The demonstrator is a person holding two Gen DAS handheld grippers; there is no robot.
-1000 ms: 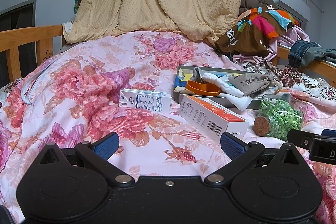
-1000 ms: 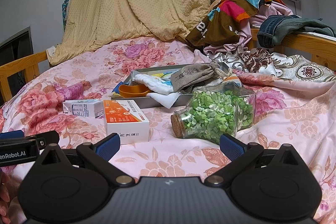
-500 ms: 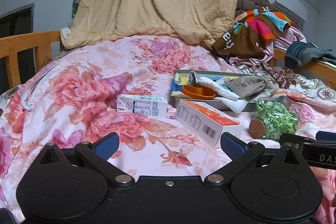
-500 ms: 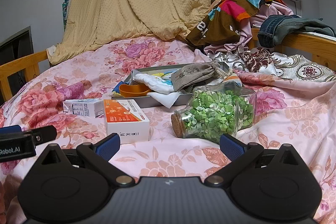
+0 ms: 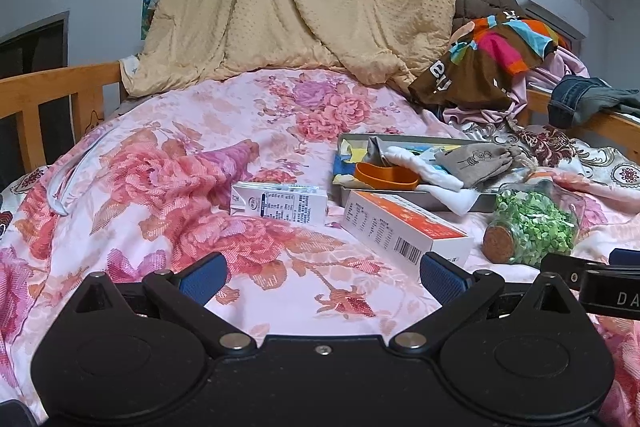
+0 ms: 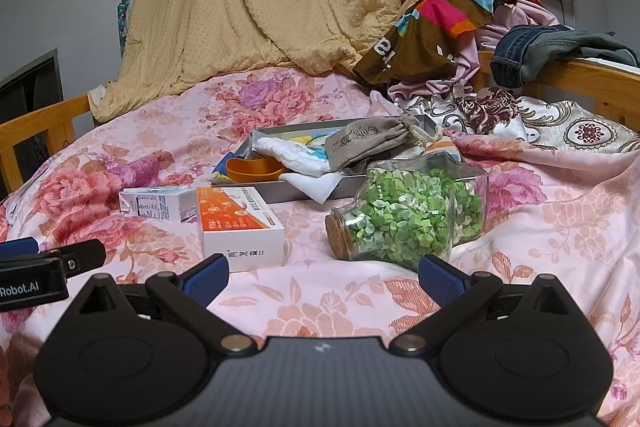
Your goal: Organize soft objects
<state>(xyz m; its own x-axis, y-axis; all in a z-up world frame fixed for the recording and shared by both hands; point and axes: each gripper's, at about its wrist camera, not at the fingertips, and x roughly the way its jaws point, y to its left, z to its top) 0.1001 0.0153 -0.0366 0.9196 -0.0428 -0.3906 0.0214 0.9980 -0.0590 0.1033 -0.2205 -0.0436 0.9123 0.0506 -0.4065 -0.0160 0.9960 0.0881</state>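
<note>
Both my tools — left tool (image 5: pixel 322 273) and right tool (image 6: pixel 323 273) — are spread wide and empty; the grey pouch (image 6: pixel 366 139) and white cloth (image 6: pixel 294 155) lie in the tray (image 6: pixel 304 189), mid-frame.

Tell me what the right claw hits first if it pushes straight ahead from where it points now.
Most likely the glass jar of green paper stars, lying on its side just ahead of the open right claw. Depth is hard to judge through the fisheye.
</note>
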